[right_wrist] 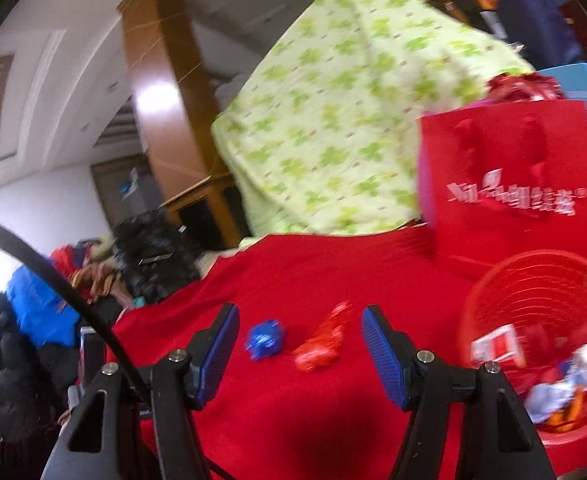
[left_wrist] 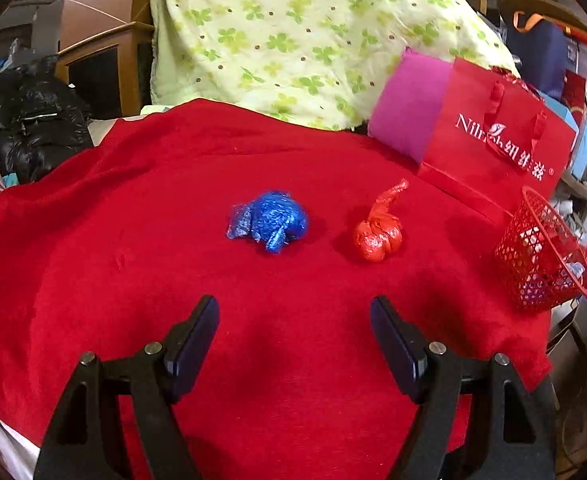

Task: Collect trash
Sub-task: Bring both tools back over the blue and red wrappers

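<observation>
Looking down left wrist cam: left gripper (left_wrist: 293, 312) jaws apart, nothing between them, hovering over the red fuzzy cloth (left_wrist: 133, 240) that covers the work surface. Two trash items lie on the cloth ahead of it: crumpled blue plastic wad (left_wrist: 268, 220) centre-left, and tied-off red plastic bag ball (left_wrist: 377, 236) w/ a twisted tail pointing up, to its right. The two are near each other but not touching. Red plastic mesh basket (left_wrist: 533, 256) sits at the cloth's right edge, tilted, w/ stuff inside; can't ID contents from this view.

Right wrist cam is motion-blurred. Right gripper (right_wrist: 299, 320) also spread apart, empty; blue ribbed pads (right_wrist: 385, 356) visible on the inner faces. Blue wad (right_wrist: 264, 338) and red bag ball (right_wrist: 319, 350) show in the gap between the fingers but well ahead of them, no contact. Basket (right_wrist: 493, 288) is low right, just beside the right finger, opening facing cam; holds white and light-blue paper scraps plus a red/white packet, mixed together.

Background: red paper gift bag w/ white lettering (left_wrist: 493, 136) standing behind the basket, magenta cushion (left_wrist: 409, 112) tucked behind it, light-green clover-print fabric (left_wrist: 293, 40) draped at the back, black puffy jacket (left_wrist: 33, 120) far left.
</observation>
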{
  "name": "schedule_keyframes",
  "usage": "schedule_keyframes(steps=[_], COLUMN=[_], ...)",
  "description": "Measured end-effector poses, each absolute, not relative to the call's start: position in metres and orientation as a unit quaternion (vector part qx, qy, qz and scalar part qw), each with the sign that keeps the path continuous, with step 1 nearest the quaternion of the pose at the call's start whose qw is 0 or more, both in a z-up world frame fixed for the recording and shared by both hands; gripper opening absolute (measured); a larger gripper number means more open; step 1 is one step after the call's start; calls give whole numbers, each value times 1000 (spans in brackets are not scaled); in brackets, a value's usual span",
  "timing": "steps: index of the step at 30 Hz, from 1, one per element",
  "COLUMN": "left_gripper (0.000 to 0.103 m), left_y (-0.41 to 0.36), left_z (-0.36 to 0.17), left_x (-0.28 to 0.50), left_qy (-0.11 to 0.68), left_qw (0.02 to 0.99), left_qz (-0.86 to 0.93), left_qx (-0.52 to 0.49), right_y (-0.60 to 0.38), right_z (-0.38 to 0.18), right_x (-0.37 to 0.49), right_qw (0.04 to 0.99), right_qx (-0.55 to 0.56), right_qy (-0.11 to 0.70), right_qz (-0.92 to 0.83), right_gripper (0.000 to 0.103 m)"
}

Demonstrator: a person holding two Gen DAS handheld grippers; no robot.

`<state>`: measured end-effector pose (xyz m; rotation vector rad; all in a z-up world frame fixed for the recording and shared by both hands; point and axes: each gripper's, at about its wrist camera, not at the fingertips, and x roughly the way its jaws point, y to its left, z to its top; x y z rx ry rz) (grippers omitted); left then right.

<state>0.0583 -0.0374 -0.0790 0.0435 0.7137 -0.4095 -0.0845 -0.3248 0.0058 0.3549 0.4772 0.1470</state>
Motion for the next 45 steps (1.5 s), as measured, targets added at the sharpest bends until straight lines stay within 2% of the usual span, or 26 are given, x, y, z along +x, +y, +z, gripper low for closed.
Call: schedule_keyframes(steps=[13,34,45], left_gripper=[78,78,78], left_y=[-19,-21,-12], left_z=[-88,-79,-95], left_x=[53,38,48], left_qy=[329,317,338], left_qw=[925,926,921], left_qz=[-191,-206,-194], left_qx=[10,8,-4], right_y=[-279,-279,-274], right_z=[-23,-8,-34], right_x=[-39,-50,-39], right_qw=[932,936,924], right_qx=[175,174,176], right_qy=[304,294,329], right_qz=[90,87,80], right_gripper=[68,68,68])
